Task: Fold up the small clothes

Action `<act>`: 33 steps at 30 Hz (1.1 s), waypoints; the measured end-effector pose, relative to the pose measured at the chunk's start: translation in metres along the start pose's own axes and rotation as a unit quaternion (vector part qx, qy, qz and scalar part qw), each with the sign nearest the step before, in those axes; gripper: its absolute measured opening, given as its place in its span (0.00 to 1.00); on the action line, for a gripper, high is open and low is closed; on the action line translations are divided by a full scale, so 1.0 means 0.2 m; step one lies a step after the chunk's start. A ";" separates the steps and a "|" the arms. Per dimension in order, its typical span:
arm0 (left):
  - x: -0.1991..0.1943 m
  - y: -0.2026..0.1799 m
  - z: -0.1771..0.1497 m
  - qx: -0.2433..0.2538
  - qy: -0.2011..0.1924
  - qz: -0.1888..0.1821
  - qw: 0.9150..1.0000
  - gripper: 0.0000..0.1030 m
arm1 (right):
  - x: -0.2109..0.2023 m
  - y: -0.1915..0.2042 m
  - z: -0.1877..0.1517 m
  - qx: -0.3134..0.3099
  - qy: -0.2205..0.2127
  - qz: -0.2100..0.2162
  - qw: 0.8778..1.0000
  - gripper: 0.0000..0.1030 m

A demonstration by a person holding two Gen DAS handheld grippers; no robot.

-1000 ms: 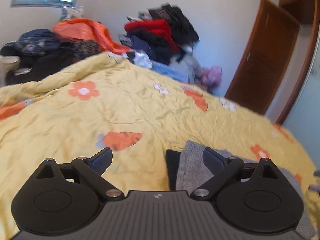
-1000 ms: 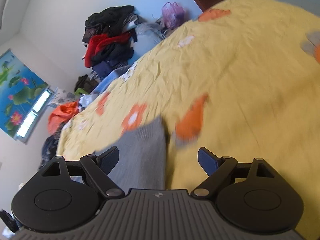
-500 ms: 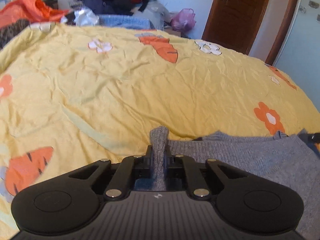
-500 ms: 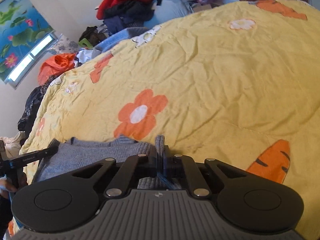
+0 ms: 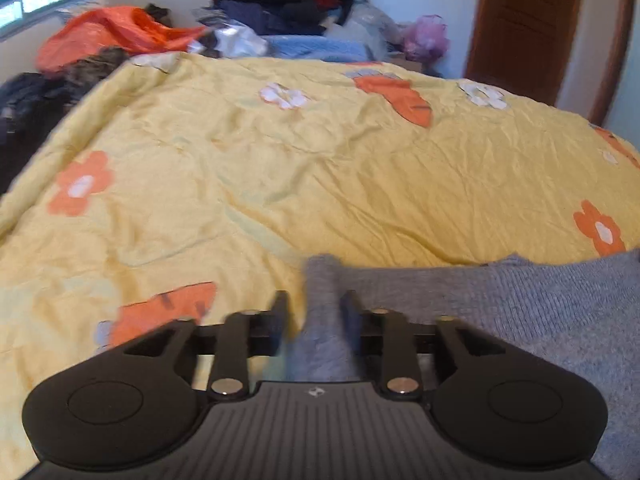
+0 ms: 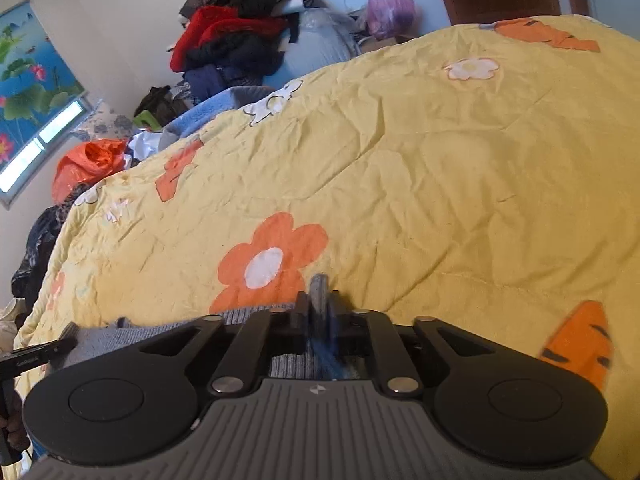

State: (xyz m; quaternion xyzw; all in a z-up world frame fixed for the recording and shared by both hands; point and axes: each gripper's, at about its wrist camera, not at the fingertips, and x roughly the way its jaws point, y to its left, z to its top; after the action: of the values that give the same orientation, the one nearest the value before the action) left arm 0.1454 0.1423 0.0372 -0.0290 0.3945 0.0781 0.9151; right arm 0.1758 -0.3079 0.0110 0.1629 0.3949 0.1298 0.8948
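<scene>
Your left hand-held gripper [image 5: 314, 316] has its jaws drawn in around a bunched corner of the grey knit garment [image 5: 520, 312], though a little gap shows on the left side, so the pinch looks loose or just easing. Your right hand-held gripper [image 6: 318, 312] is clamped tight on a thin standing edge of the same garment [image 6: 256, 316], with no gap visible. The knit stretches between your two grips and lies low on the near edge of the yellow flowered bedspread [image 5: 320, 168], which spreads bare ahead of you. Piled clothes [image 5: 280, 0] sit well beyond it against the wall. This reads as the start of a fold, with two corners taken up. Next you probably need to firm up the left pinch, then carry both corners forward together, keeping the edge taut and level.
</scene>
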 end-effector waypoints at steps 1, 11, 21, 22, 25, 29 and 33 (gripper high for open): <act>-0.08 0.01 -0.01 -0.019 -0.026 0.014 0.999 0.76 | -0.08 0.03 -0.01 -0.009 -0.034 -0.024 0.999 0.61; -0.03 -0.50 -0.22 0.071 -0.080 0.012 0.994 1.00 | -0.01 0.47 -0.33 -0.167 -0.065 -0.084 0.980 0.72; 0.05 -0.31 -0.24 0.041 -0.056 0.002 0.998 1.00 | 0.04 0.25 -0.29 -0.099 -0.048 -0.157 0.981 1.00; 0.03 -0.33 -0.24 0.044 -0.057 0.015 0.997 1.00 | 0.01 0.26 -0.28 -0.092 -0.044 -0.157 0.982 0.97; -0.17 -0.38 -0.29 0.044 -0.077 0.036 0.995 1.00 | -0.19 0.30 -0.35 -0.077 -0.077 -0.118 0.987 0.93; -0.30 -0.53 -0.43 0.061 -0.071 -0.021 0.995 1.00 | -0.33 0.43 -0.52 -0.108 -0.082 -0.062 0.989 0.98; -0.25 -0.57 -0.52 0.076 -0.086 -0.015 0.993 1.00 | -0.22 0.51 -0.64 -0.203 -0.058 -0.115 0.971 0.99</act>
State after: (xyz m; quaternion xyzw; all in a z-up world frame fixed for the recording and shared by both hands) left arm 0.0555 0.0116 0.0004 0.0417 0.3190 0.0363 0.9461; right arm 0.0410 -0.2066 -0.0015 -0.0614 0.3239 0.0936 0.9395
